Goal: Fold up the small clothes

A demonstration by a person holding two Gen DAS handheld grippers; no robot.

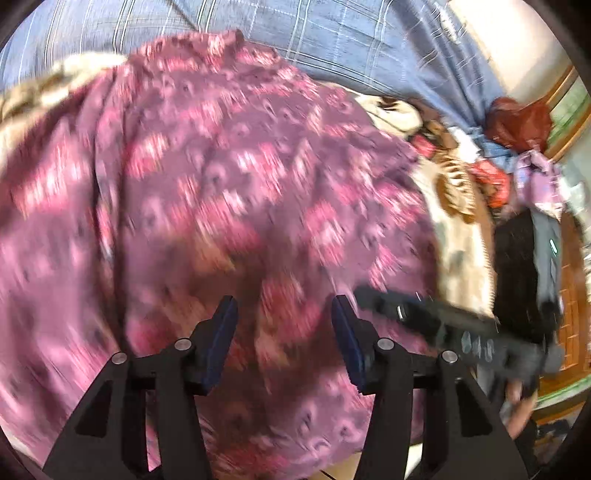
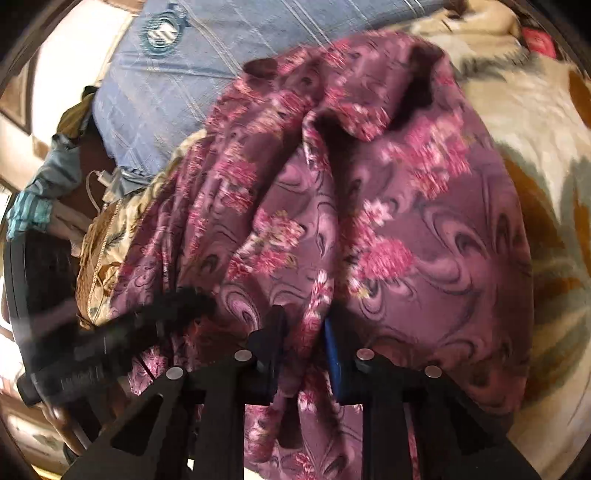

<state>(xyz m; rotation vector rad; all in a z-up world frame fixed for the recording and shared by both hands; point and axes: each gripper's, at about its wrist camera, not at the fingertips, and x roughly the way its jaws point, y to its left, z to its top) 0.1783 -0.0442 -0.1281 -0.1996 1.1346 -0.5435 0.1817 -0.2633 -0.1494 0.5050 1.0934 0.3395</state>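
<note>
I am pinching a fold of the purple floral garment point(image 2: 369, 206) in my right gripper point(image 2: 304, 328); my left gripper point(image 1: 284, 317) is hanging spread above it; no legible writing.

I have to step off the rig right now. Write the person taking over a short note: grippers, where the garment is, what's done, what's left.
Left gripper: jaws apart over the purple floral garment, nothing pinched.
Right gripper: jaws narrow, a raised fold of the same garment between the pads; a firm pinch cannot be confirmed.
Garment lies spread and rumpled on the cream patterned blanket, with blue checked bedding beyond it.
Done: garment laid out, no neat fold visible yet.
Left: secure both grips and make the folds. A pile of other clothes waits at the far right.
</note>
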